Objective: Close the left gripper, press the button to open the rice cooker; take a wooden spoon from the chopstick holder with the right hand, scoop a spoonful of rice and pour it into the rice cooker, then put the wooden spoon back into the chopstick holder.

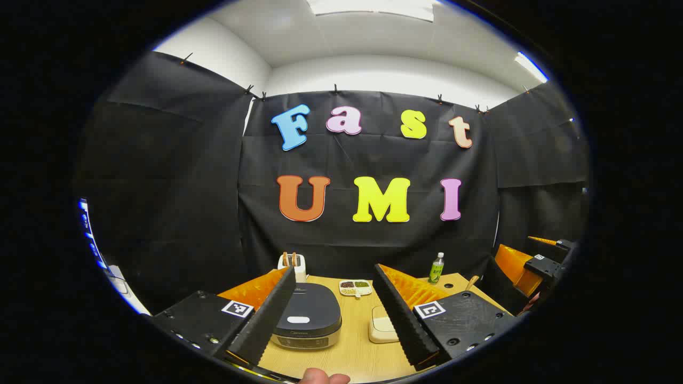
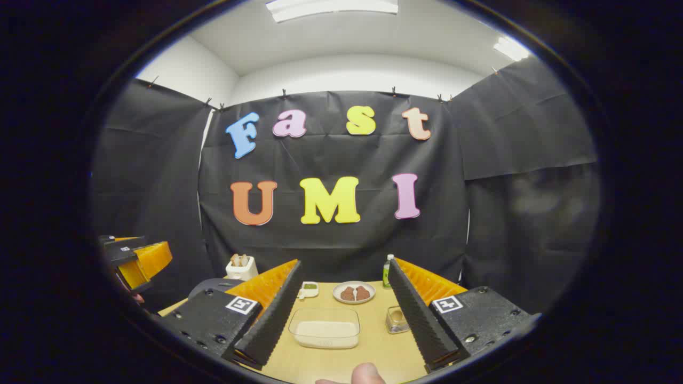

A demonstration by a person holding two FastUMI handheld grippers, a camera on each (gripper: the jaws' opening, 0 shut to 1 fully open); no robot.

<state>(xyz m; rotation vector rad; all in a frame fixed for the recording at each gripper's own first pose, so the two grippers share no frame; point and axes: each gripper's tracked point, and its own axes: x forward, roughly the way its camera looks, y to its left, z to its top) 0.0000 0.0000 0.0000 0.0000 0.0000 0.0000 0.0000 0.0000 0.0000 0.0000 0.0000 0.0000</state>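
The dark grey rice cooker stands shut on the wooden table, its white button on the lid facing me. My left gripper is open above and in front of it, apart from it. My right gripper is open too, over a clear container of rice. The chopstick holder sits just right of that container, beside the right finger. A wooden handle pokes up at the table's right. The rice container is partly hidden behind the left gripper's right finger.
A white toaster stands behind the cooker. A sectioned dish, a plate of brown food, a small dish and a green bottle line the back. A thumb shows at the bottom edge.
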